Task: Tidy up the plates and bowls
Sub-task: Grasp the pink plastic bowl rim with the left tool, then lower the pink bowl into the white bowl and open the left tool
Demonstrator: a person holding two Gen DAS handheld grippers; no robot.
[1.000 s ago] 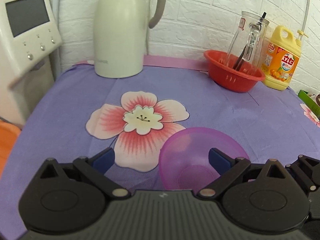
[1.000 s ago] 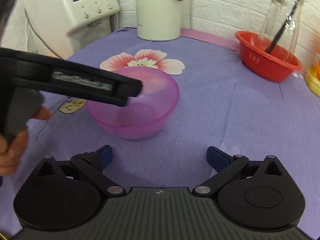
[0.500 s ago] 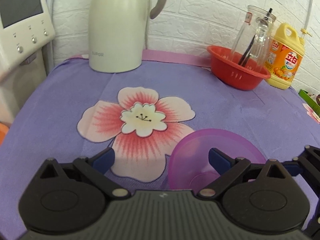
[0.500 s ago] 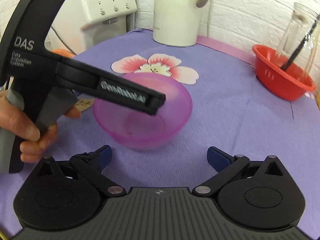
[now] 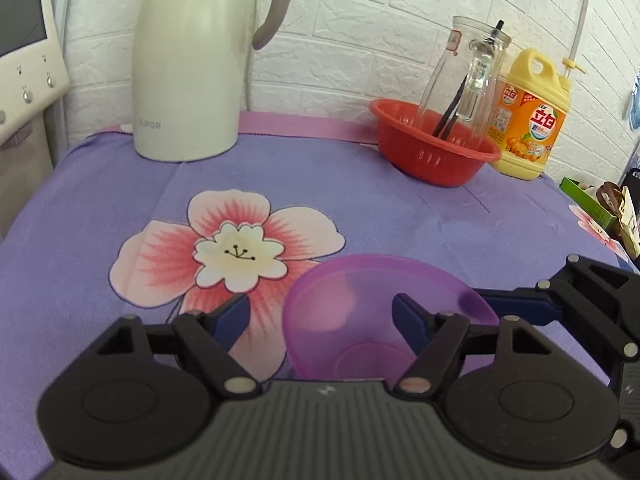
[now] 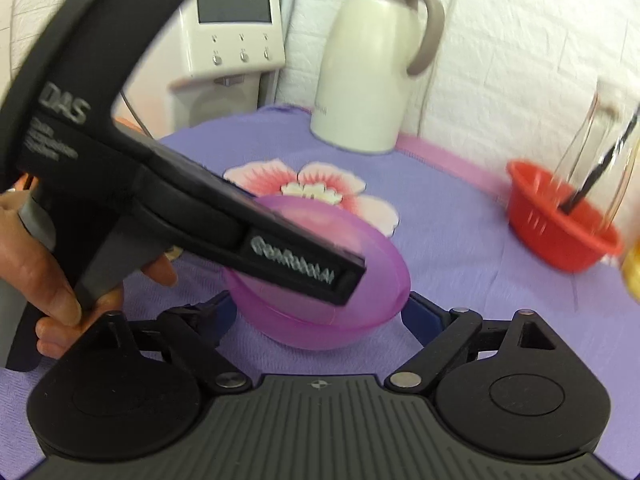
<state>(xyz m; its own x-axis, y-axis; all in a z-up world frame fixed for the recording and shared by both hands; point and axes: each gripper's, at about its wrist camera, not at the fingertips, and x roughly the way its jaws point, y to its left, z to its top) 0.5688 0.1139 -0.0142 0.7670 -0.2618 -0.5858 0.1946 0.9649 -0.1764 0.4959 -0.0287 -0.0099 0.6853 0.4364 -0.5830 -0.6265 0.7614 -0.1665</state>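
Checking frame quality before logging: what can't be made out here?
Right wrist view: red basket and the glass bottle in it are motion-blurred.
Right wrist view: yellow detergent bottle, cut off by the right edge.
Right wrist view: whether the right gripper touches the purple bowl; blur.
Left wrist view: green box, cut off by the right edge.

Tilted purple bowl (image 6: 372, 280) between open jaws, left gripper (image 6: 344, 284) across it
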